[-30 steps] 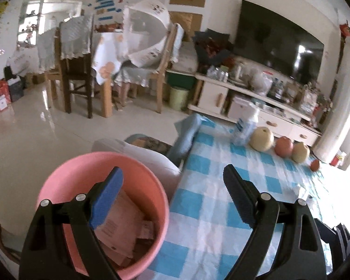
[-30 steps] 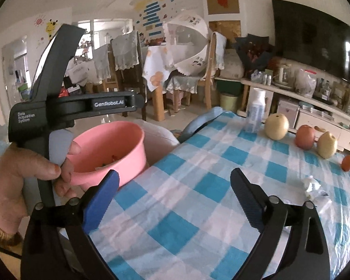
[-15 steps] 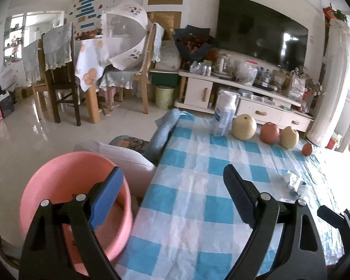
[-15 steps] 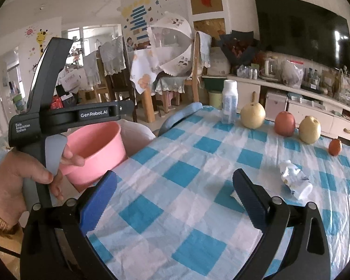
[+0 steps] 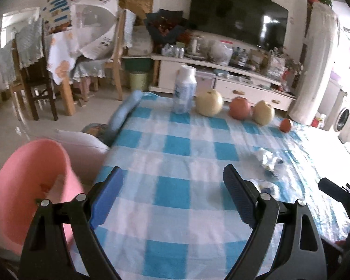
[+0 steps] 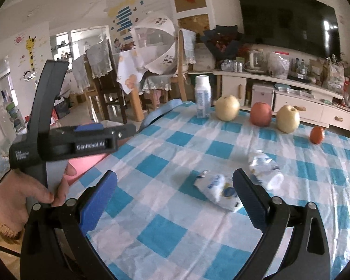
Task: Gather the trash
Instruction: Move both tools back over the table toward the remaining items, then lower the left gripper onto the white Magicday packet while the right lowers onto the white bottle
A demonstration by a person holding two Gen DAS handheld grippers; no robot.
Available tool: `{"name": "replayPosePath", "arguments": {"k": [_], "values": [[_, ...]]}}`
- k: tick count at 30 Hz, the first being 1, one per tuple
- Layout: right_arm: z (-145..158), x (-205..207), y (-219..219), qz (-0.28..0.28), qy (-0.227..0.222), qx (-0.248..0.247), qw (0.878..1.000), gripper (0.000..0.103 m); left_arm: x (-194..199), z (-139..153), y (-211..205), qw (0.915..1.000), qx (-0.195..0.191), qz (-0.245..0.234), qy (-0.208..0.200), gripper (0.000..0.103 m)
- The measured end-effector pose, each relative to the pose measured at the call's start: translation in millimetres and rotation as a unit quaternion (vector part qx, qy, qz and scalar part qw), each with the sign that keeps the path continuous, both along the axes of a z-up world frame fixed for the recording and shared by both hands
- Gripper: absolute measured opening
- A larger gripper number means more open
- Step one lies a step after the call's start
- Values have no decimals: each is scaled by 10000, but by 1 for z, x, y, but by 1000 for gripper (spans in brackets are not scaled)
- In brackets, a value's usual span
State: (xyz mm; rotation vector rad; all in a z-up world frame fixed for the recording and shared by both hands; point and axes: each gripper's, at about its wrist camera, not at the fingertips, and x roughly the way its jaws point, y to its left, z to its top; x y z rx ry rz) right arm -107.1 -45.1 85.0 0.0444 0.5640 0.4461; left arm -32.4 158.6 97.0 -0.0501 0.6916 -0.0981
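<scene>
Left hand-held gripper (image 5: 170, 186): we see its jaws spread wide with nothing between them, only blue-and-white checked cloth below.
Right hand-held gripper (image 6: 175, 186): we see it spread wide too, gripping nothing; its fingers hang over the bench (image 6: 165, 212).
Flattened wrapper (image 6: 218, 191): white with blue print, it lies on the cloth just ahead of the right hand-held gripper, tucked against the inner side of its right finger and partly hidden behind that fingertip. We cannot tell whether the finger touches it.
Crumpled wrapper (image 6: 263, 165): a second piece of white trash, a little further out and to the right of the right hand-held gripper's right finger, close beside the flat one. From the left wrist view it (image 5: 267, 159) sits ahead and to the right of the left hand-held gripper, beyond its right finger.
Pink bin (image 5: 28, 193): off the bench edge, to the left of and behind the left hand-held gripper's left finger; some scraps show inside, blurred.
Person's hand (image 6: 23, 191): wrapped round the handle of the left hand-held gripper, seen at the left of the right wrist view.
Far edge of bench: well beyond both hand-held grippers stand a white bottle (image 6: 203, 96), two pale pears (image 6: 227, 108), a red apple (image 6: 260, 114) and a small orange fruit (image 6: 316, 134) in a row.
</scene>
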Motion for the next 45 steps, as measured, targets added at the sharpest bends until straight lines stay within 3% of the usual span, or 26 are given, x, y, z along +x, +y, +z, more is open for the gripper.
{"name": "replayPosePath", "arguments": {"k": [9, 13, 20, 23, 28, 36, 40, 45], "values": [[3, 10, -56, -516, 203, 100, 9984, 98, -3, -6, -45, 9998, -26, -188, 18, 88], [3, 17, -87, -794, 461, 357, 9951, 98, -7, -9, -59, 9998, -97, -140, 63, 79], [-3, 32, -138, -1243, 657, 574, 9884, 98, -12, -21, -83, 9978, -527, 38, 400, 76], [-13, 44, -148, -1353, 826, 452, 9863, 98, -9, -33, -91, 9931, -902, 120, 740, 76], [-26, 64, -156, -1372, 1005, 477, 9843, 98, -2, -51, -103, 9866, -1197, 192, 1095, 76], [-43, 101, -149, -1296, 1286, 480, 9820, 97, 21, -68, -123, 9812, -1282, 220, 1426, 76], [-53, 114, -149, -1221, 1482, 664, 9791, 77, 34, -76, -129, 9804, -1185, 303, 1544, 76], [-60, 123, -144, -1104, 1635, 731, 9776, 77, 47, -82, -132, 9793, -1092, 383, 1659, 76]]}}
